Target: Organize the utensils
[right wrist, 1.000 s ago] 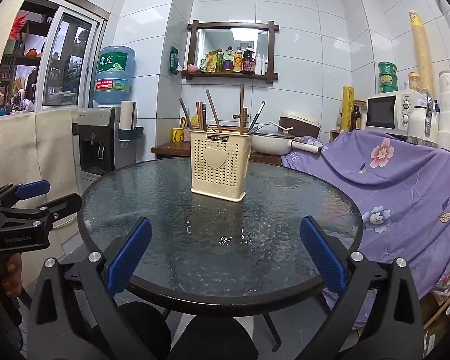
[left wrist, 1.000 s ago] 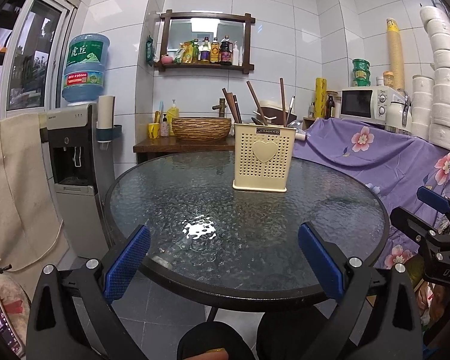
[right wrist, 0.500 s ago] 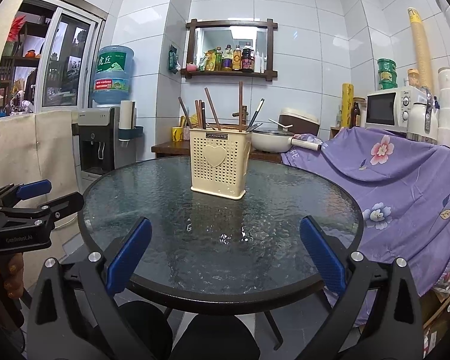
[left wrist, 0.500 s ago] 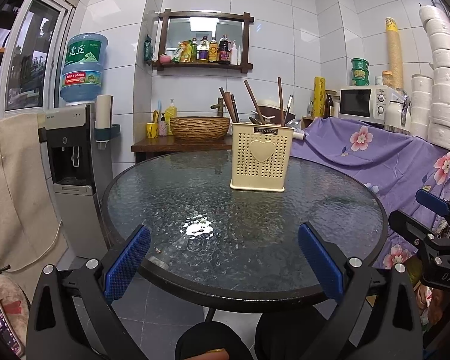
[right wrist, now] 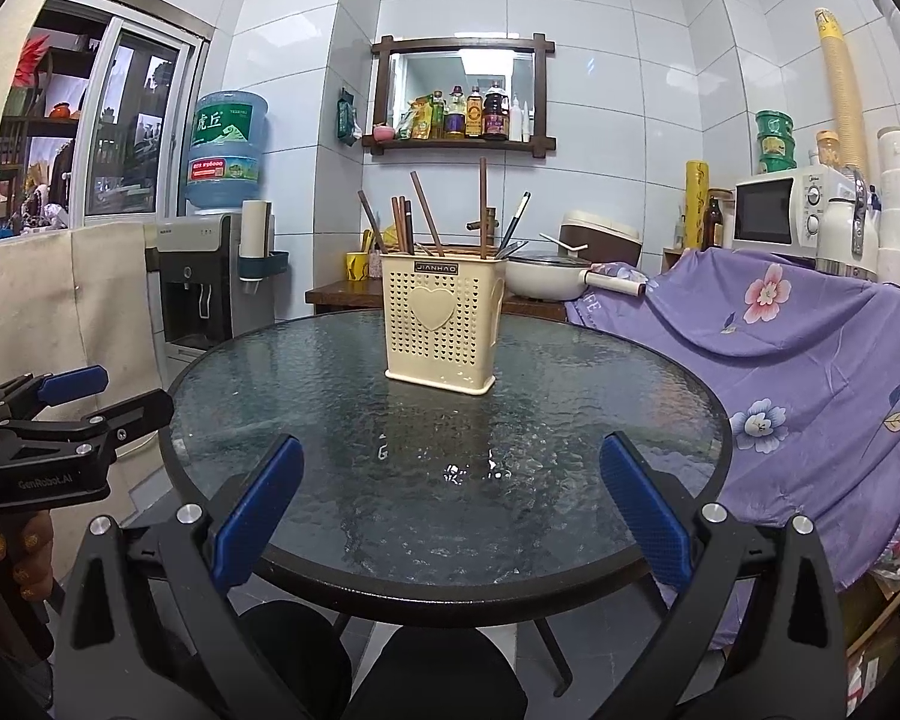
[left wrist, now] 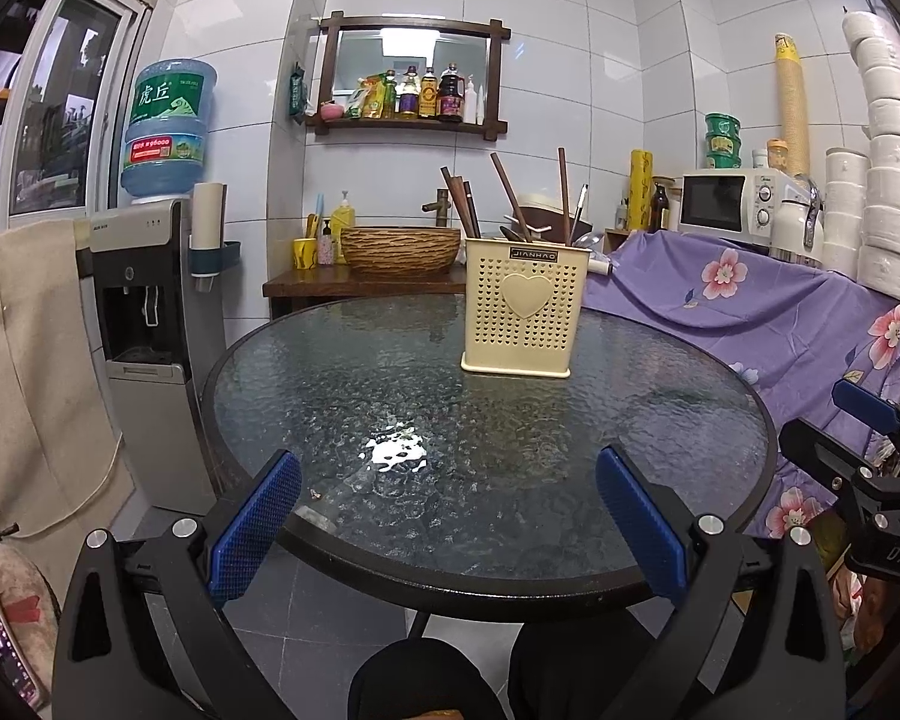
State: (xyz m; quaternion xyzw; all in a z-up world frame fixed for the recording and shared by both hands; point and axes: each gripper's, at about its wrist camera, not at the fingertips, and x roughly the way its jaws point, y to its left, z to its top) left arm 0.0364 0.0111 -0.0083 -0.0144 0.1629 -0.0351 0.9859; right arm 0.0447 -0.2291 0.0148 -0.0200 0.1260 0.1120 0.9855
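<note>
A cream perforated utensil holder (left wrist: 525,315) (right wrist: 444,324) with a heart on its front stands upright on the far half of the round glass table (left wrist: 486,585) (right wrist: 450,594). Several brown chopsticks (left wrist: 510,192) (right wrist: 427,213) and a few metal utensils stick out of its top. My left gripper (left wrist: 447,528) hangs open at the table's near edge with nothing between its fingers. My right gripper (right wrist: 450,519) is open and empty too, at the near edge. Each gripper shows at the side of the other's view.
A purple flowered cloth (left wrist: 768,312) covers the counter on the right, with a microwave (left wrist: 732,207) and stacked white bowls behind. A water dispenser (left wrist: 144,324) stands left of the table. A woven basket (left wrist: 399,247) and a white pot (right wrist: 546,283) sit on the shelf behind.
Both grippers have drifted slightly; the holder sits a touch further left in each view. Both stay open and empty.
</note>
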